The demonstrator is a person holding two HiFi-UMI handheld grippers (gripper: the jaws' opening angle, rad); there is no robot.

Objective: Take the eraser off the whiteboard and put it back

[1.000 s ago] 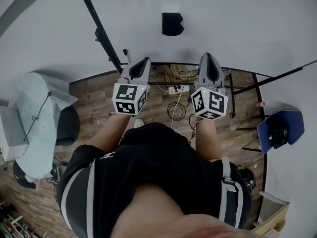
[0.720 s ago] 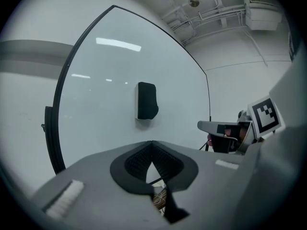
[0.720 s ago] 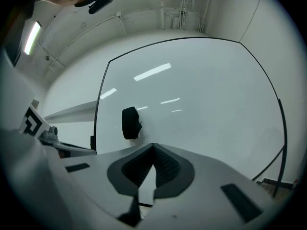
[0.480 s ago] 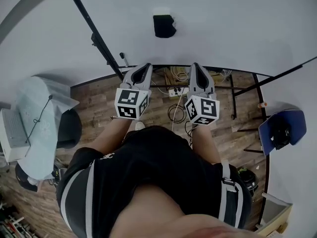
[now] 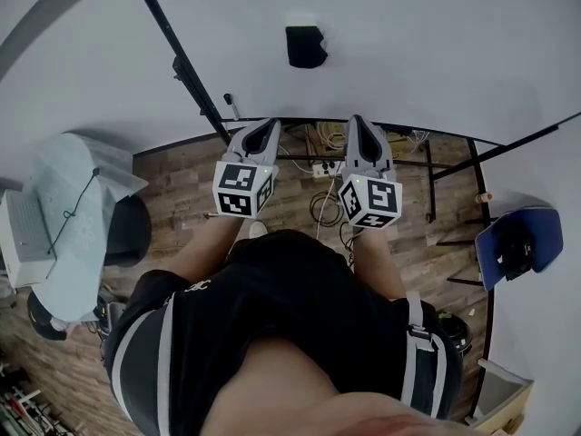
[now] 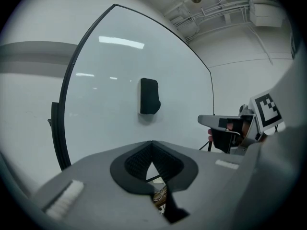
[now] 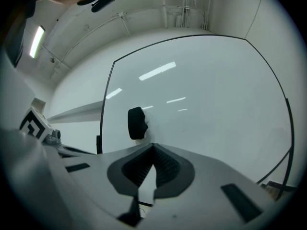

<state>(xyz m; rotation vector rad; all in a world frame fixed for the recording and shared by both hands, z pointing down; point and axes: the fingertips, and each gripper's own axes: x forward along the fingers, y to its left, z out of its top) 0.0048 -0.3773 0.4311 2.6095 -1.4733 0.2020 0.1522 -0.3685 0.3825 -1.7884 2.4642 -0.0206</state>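
Note:
A black eraser (image 5: 305,45) clings to the whiteboard (image 5: 427,44), ahead of both grippers and apart from them. My left gripper (image 5: 265,123) and right gripper (image 5: 355,120) point at the board side by side, both shut with nothing in them. In the left gripper view the eraser (image 6: 149,96) hangs above my closed jaw tips (image 6: 152,143), and the right gripper (image 6: 225,124) shows at the right edge. From the right gripper view the eraser (image 7: 136,123) sits just up and left of that gripper's meeting tips (image 7: 153,145).
The whiteboard's black frame bar (image 5: 177,57) slants down at the left. Cables and a power strip (image 5: 325,166) lie on the wooden floor under the board. A chair with a pale cover (image 5: 68,216) stands at the left, a blue chair (image 5: 513,248) at the right.
The right gripper has sunk a little and drawn closer to the left one. The left gripper has hardly moved. Both stay shut and the eraser stays on the board.

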